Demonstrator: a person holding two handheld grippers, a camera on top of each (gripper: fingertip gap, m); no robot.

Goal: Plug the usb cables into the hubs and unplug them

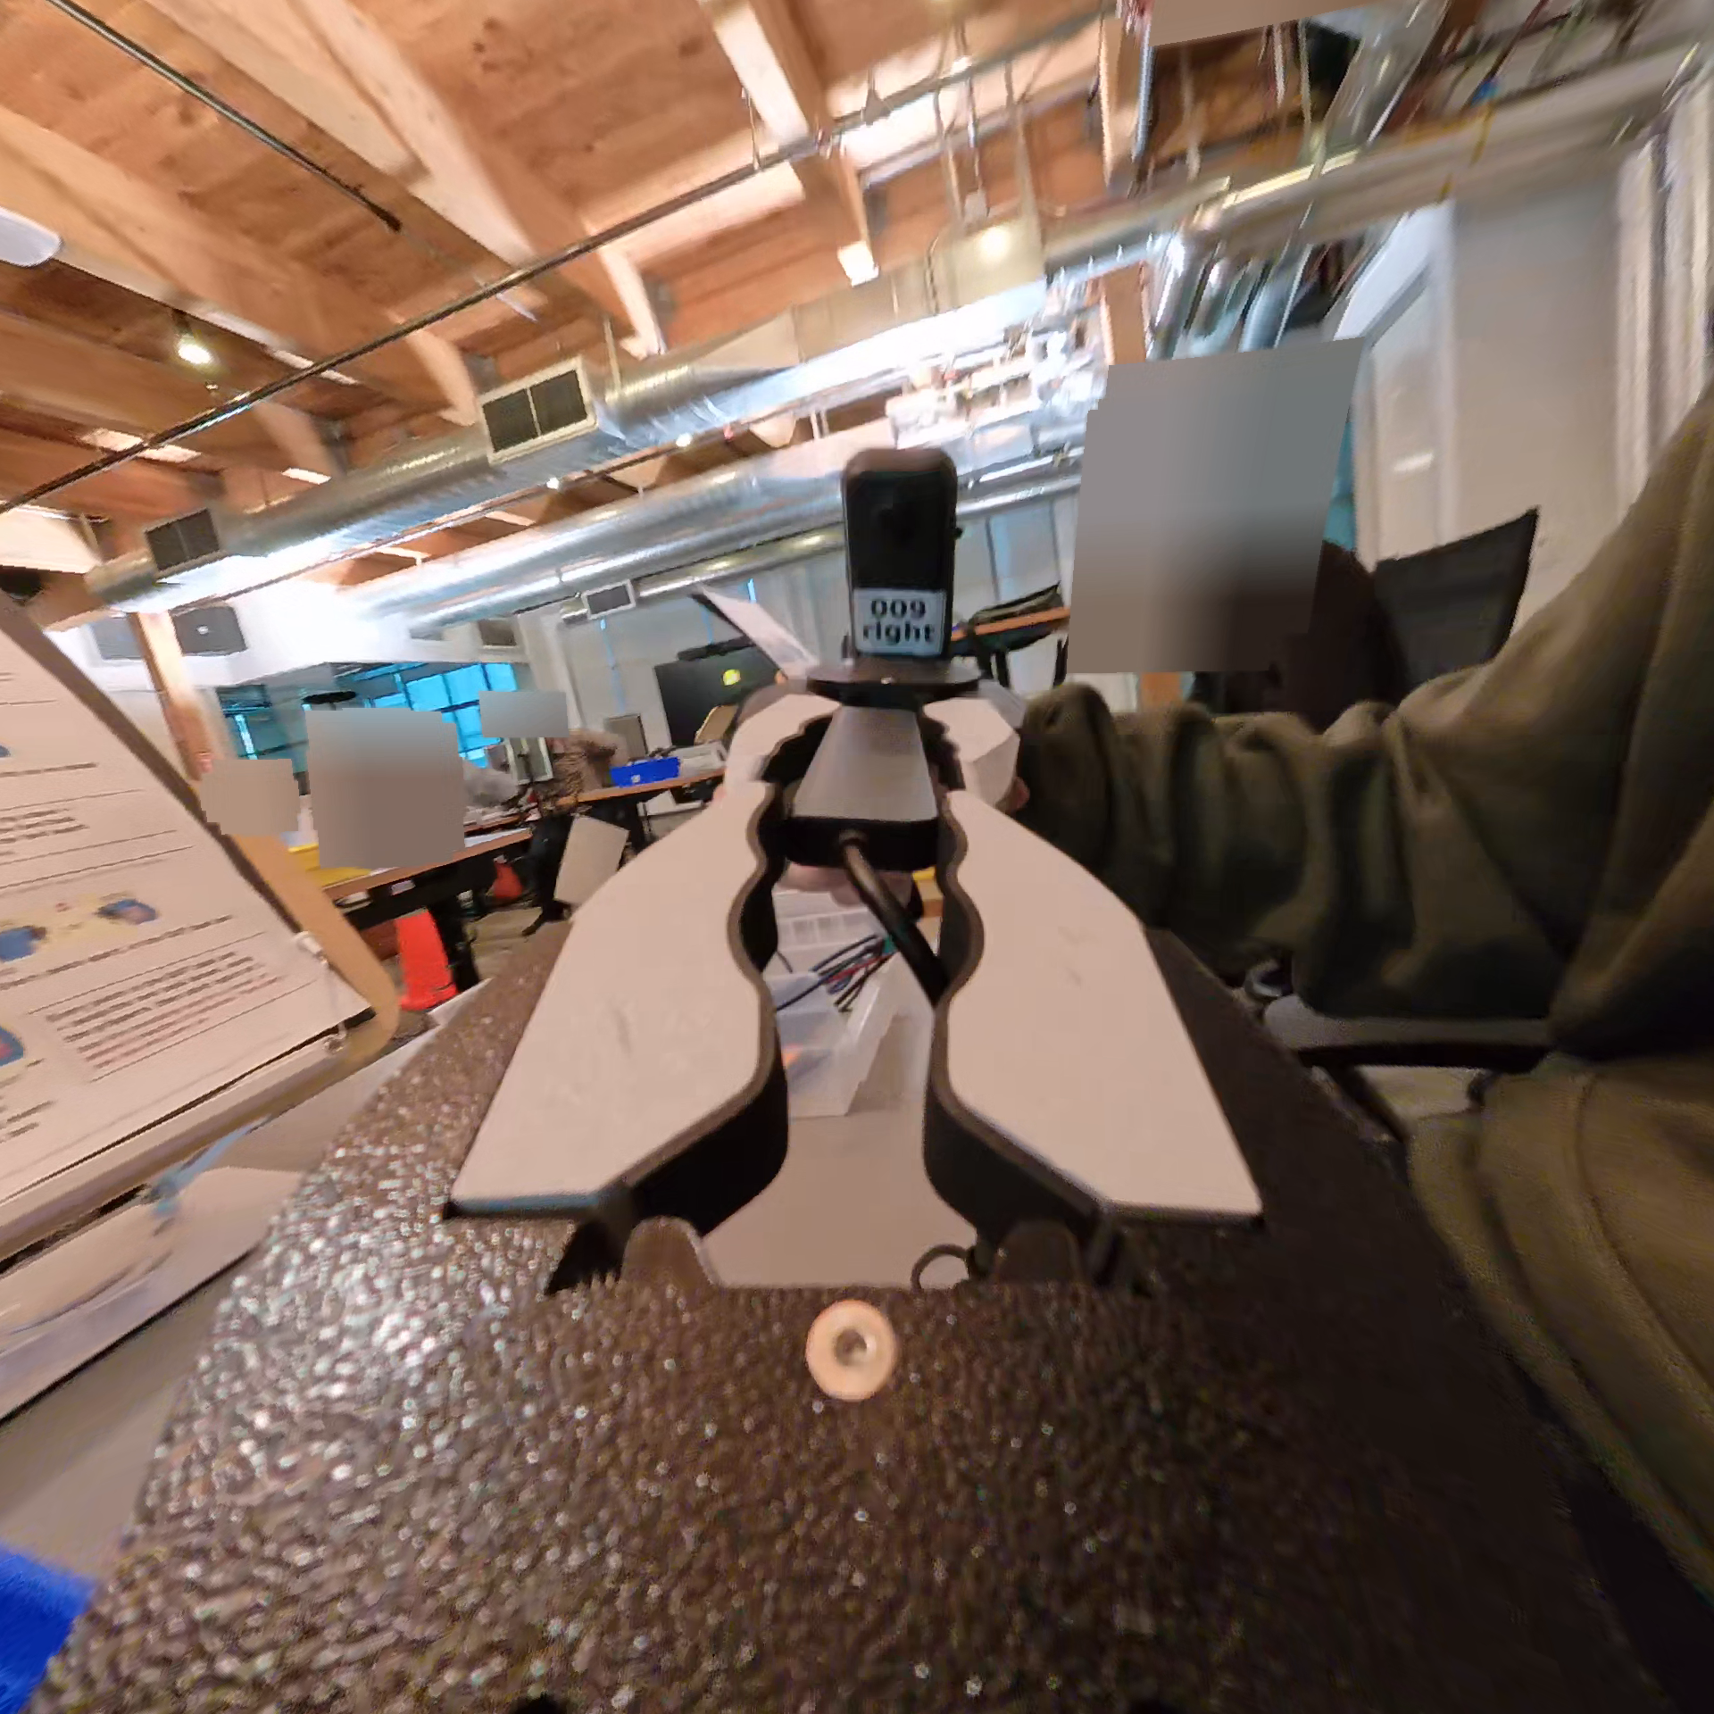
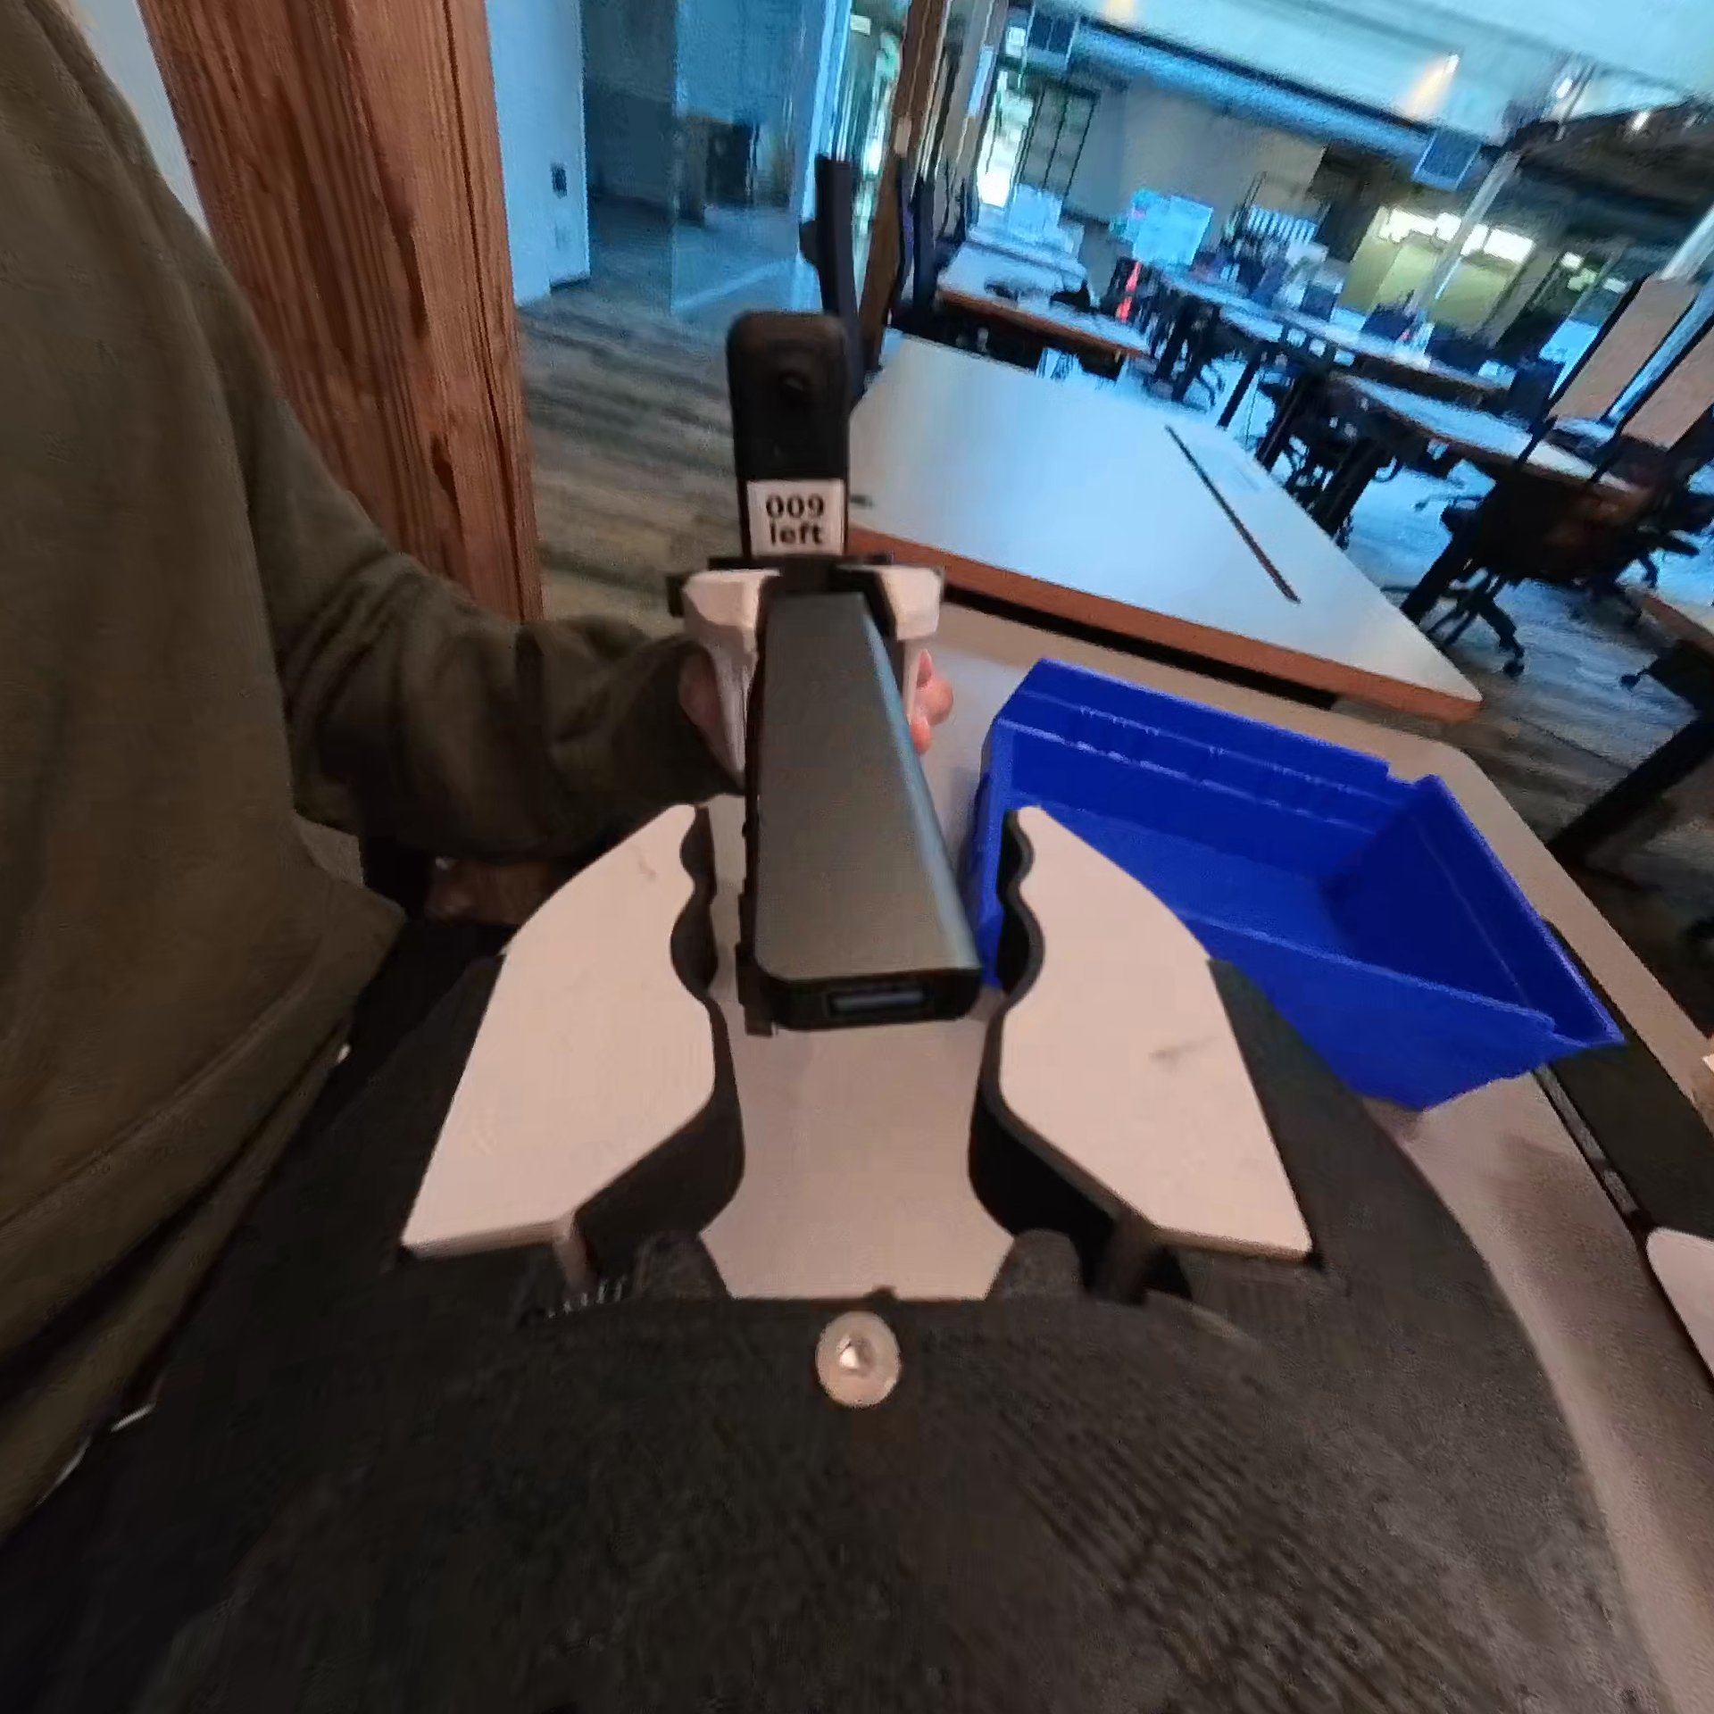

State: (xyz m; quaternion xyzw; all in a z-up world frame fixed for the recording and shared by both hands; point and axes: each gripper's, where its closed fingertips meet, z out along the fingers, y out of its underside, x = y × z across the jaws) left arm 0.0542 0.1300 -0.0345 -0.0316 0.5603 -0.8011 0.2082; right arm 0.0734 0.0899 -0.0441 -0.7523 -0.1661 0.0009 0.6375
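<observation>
Nearest the lens in both views we see each gripper's dark textured body, then its pale fingers. Centre frame in the left wrist view, our left gripper (image 1: pixel 858 816) is clamped on the cabled end of a grey USB hub (image 1: pixel 863 770), whose black cable (image 1: pixel 895 927) trails down between the fingers. In the right wrist view the same hub (image 2: pixel 849 798) runs from upper centre toward the camera, its open port (image 2: pixel 876 1002) facing us between the tips of our right gripper (image 2: pixel 858 890), whose jaws stand wide and empty. A blue bin (image 2: pixel 1298 881) sits at right on the grey table (image 2: pixel 1067 492). No loose USB cable is visible. We judge the hub light, rigid and smooth, so best held across its flat sides; a plug should be taken by its moulded head, not the limp cord.
</observation>
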